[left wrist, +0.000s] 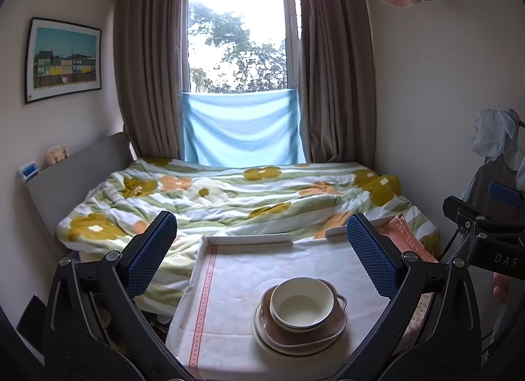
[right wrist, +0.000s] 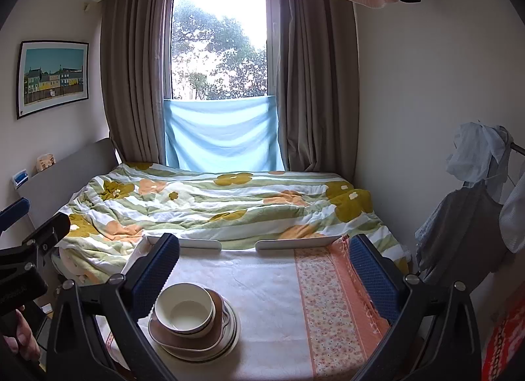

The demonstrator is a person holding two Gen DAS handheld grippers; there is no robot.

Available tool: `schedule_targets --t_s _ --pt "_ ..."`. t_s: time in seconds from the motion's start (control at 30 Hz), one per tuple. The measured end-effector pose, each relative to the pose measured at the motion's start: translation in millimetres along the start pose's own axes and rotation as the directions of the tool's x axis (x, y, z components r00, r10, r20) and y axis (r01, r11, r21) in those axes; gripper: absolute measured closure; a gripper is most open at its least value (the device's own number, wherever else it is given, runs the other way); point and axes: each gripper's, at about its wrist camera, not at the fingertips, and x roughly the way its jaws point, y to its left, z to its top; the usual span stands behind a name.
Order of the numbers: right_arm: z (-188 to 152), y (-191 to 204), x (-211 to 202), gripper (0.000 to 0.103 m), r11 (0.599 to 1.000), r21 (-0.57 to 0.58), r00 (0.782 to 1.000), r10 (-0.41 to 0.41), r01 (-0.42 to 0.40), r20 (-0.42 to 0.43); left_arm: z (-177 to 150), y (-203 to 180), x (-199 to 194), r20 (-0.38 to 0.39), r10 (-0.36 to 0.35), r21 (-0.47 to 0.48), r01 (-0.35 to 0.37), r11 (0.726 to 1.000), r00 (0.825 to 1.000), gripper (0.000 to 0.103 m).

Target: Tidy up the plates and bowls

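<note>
Both my left gripper [left wrist: 261, 250] and right gripper [right wrist: 264, 269] gape wide, empty; a careless grab could topple the cream ceramic bowl [left wrist: 302, 304] off its stacked brown plate [left wrist: 328, 331].

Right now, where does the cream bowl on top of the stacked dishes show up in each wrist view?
Left wrist: the cream bowl sits lower centre, right of the middle, atop the brown dish.
Right wrist: the cream bowl sits lower left, beside the left finger.
Shared landmark: the blue cloth under the window.
</note>
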Motion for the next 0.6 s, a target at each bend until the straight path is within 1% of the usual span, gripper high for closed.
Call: schedule_targets --t_s 0.3,0.5,0.6 --pt "1 0 2 0.000 1.000 0.001 1.000 -0.001 0.001 0.000 1 0 1 -0.002 0.000 0.002 0.000 1.000 1.000 0.000" --pt "1 1 3 0.000 1.000 0.000 1.000 0.000 0.000 -0.001 -2 12 7 -0.008 0.003 -0.005 -0.003 1.000 1.000 0.000" --pt "1 3 9 0.000 1.000 0.000 1.000 0.004 -0.004 -0.003 -2 18 10 0.001 0.008 -0.017 -0.008 1.000 1.000 0.000"
